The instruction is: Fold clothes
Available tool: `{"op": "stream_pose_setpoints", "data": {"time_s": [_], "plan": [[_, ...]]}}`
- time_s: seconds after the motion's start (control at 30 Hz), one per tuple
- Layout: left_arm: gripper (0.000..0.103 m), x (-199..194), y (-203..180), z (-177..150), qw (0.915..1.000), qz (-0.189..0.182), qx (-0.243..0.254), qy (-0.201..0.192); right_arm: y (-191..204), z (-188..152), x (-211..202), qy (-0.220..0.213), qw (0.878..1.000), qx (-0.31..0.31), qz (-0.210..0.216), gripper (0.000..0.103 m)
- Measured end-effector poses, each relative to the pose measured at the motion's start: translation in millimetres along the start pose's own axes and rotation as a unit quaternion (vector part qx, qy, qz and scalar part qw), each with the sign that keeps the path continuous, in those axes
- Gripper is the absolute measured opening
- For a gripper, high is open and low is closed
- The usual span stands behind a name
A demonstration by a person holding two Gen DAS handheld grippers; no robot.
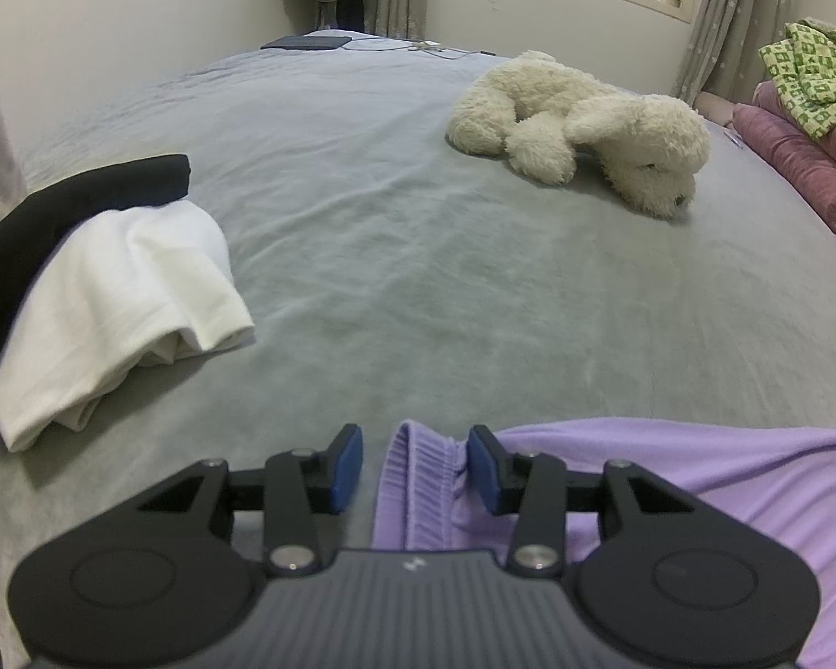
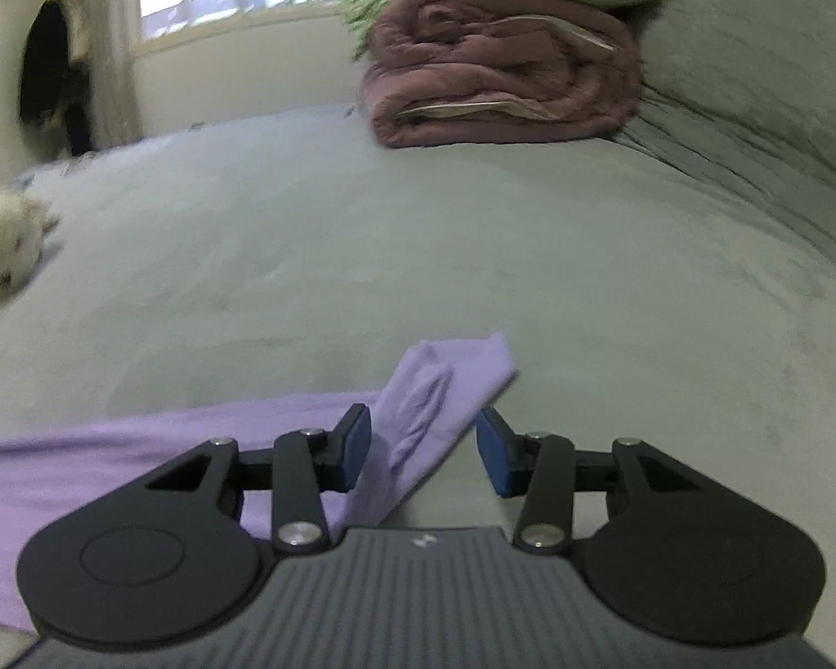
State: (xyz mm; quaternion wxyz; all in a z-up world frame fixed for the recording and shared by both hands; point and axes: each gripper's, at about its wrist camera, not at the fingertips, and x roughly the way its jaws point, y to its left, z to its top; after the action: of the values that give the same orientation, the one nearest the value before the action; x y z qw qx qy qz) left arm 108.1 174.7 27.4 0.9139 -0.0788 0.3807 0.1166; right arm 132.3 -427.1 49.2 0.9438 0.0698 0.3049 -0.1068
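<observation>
1. A purple garment [image 1: 669, 479] lies spread on the grey bed [image 1: 418, 223].
2. The left gripper [image 1: 415, 463] stands spread, the garment's ribbed waistband between its pads.
3. The right gripper [image 2: 423, 454] stands spread around a narrow end of the garment [image 2: 434, 390], not pinching.

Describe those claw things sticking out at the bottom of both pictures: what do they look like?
Both match. The left gripper and right gripper each have matte black linkage arms with silver pivot screws, two round black discs at the sides, a ribbed grey body bearing a small white logo, and blue pads on the fingertips. No cables or sleeves show.
</observation>
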Motion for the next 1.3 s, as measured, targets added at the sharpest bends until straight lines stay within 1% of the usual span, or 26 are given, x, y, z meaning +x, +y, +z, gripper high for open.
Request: {"op": "stream_pose_setpoints", "data": {"time_s": [0.1, 0.13, 0.17, 0.2, 0.23, 0.33, 0.47, 0.53, 0.6, 0.63, 0.67, 0.7, 0.8, 0.9, 1.0, 1.13, 1.23, 1.3], "plan": [[0.044, 0.1, -0.2, 0.0, 1.0000, 0.000, 0.001, 0.000, -22.6, 4.7, -0.3, -0.008, 0.997, 0.079, 0.025, 0.047], [0.044, 0.1, -0.4, 0.1, 1.0000, 0.000, 0.001, 0.000, -28.2, 4.7, -0.4, -0.008, 0.994, 0.103, 0.036, 0.042], [0.044, 0.1, -0.5, 0.1, 1.0000, 0.000, 0.001, 0.001, -30.0, 3.2, -0.4, -0.007, 0.992, 0.115, 0.046, 0.034], [0.044, 0.2, -0.6, 0.1, 1.0000, 0.000, 0.001, 0.001, -31.8, 1.7, -0.3, -0.006, 0.990, 0.126, 0.057, 0.018], [0.044, 0.3, -0.7, 0.1, 1.0000, 0.000, 0.002, 0.001, -28.3, 0.9, 0.3, -0.006, 0.991, 0.122, 0.061, 0.017], [0.044, 0.4, -0.7, 0.3, 1.0000, 0.001, 0.003, 0.000, -16.9, -0.5, 2.6, -0.001, 0.992, 0.107, 0.071, 0.017], [0.044, 0.6, -0.7, 0.2, 1.0000, 0.001, 0.004, 0.000, -7.0, -7.3, 7.8, 0.023, 0.992, 0.110, 0.059, 0.017], [0.044, 0.6, -0.8, 0.1, 1.0000, 0.001, 0.004, 0.000, -6.9, -8.0, 12.4, 0.027, 0.992, 0.112, 0.055, 0.017], [0.044, 0.5, -1.5, -0.3, 1.0000, 0.001, 0.005, 0.000, -5.6, -8.4, 13.1, 0.026, 0.992, 0.109, 0.054, 0.018], [0.045, 0.6, -1.7, -0.2, 1.0000, 0.001, 0.006, 0.000, -4.0, -8.7, 12.7, 0.024, 0.993, 0.105, 0.054, 0.016], [0.045, 0.7, -1.7, -0.3, 1.0000, 0.001, 0.006, 0.000, -1.3, -9.0, 11.2, 0.021, 0.994, 0.097, 0.053, 0.013], [0.045, 0.6, -1.7, -0.4, 1.0000, 0.001, 0.006, 0.000, 1.5, -9.6, 9.7, 0.018, 0.995, 0.086, 0.048, 0.003], [0.045, 0.4, -1.4, -0.4, 1.0000, 0.001, 0.005, 0.000, 6.7, -8.8, 3.3, 0.005, 0.997, 0.064, 0.035, 0.003], [0.045, 0.4, -1.3, -0.5, 1.0000, 0.000, 0.005, 0.000, 5.0, -7.5, -3.1, -0.005, 0.997, 0.065, 0.036, 0.003], [0.045, 0.3, -0.7, -0.5, 1.0000, -0.003, 0.002, 0.001, 3.6, -8.3, -5.1, -0.004, 0.997, 0.071, 0.043, 0.003], [0.046, 0.7, -1.2, -0.3, 1.0000, -0.003, 0.002, 0.001, 0.0, -10.1, -10.8, -0.002, 0.997, 0.075, 0.011, 0.003], [0.047, 0.3, -2.1, -0.8, 1.0000, -0.002, 0.005, 0.001, -9.3, -11.9, -18.2, 0.006, 0.995, 0.102, -0.021, 0.003], [0.047, 0.1, -1.3, -0.7, 1.0000, -0.003, 0.003, 0.001, -16.7, -15.4, -21.0, 0.022, 0.990, 0.131, -0.044, 0.003]]}}
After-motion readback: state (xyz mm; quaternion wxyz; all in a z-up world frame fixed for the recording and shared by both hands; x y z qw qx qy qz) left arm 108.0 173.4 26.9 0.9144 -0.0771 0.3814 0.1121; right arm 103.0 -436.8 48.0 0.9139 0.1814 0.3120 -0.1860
